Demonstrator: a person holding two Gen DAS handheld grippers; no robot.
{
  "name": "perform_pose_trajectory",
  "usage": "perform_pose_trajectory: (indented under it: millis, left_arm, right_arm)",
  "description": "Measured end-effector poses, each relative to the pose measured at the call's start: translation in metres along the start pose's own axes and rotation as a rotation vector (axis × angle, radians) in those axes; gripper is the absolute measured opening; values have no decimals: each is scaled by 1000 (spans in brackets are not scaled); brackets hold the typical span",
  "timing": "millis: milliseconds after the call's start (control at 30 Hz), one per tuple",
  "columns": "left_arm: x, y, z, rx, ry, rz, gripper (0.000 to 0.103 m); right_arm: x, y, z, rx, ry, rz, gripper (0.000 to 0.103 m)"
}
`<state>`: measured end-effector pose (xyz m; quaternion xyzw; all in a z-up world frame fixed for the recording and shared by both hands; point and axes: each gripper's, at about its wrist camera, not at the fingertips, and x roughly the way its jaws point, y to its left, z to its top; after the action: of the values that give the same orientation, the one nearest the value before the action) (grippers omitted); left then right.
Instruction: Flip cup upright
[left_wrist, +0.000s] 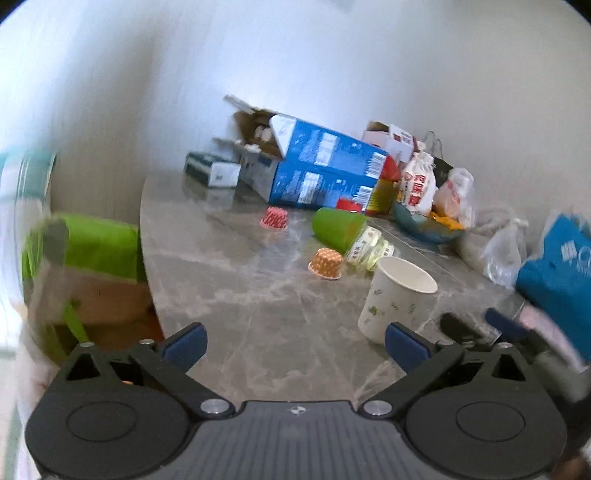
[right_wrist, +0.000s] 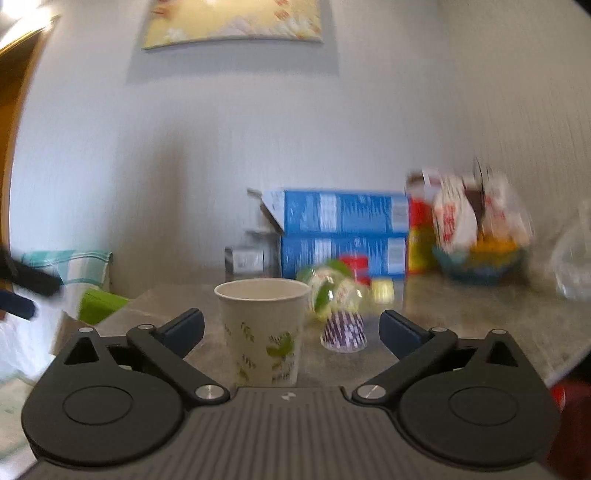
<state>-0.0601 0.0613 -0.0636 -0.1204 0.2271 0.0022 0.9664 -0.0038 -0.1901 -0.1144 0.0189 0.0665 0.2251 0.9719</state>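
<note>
White paper cup w/ green leaf print (right_wrist: 263, 332) stands upright, mouth up, on grey marble table (left_wrist: 258, 295), btwn right gripper (right_wrist: 291, 332)'s 2 wide-open fingers, probably untouched. Left gripper (left_wrist: 295, 345) open, empty. Light, crushable: pinch mid-wall gently.

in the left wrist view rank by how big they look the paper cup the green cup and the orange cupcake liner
1. Paper cup, though it stands nearest the camera, which inflates it.
2. Green cup, lying on its side farther back.
3. Orange cupcake liner, clearly smallest.

Paper cup (right_wrist: 263, 328) upright on table (right_wrist: 461, 314); stacked boxes (right_wrist: 343, 229) behind; cupcake liner (right_wrist: 344, 330) right.
</note>
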Motion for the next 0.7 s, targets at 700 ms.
perform_pose_trajectory:
  millis: [700]
  left_arm:
    - [-37, -86, 14, 173, -21, -23, 103]
  right_arm:
    - [-68, -37, 70, 90, 222, -54, 102]
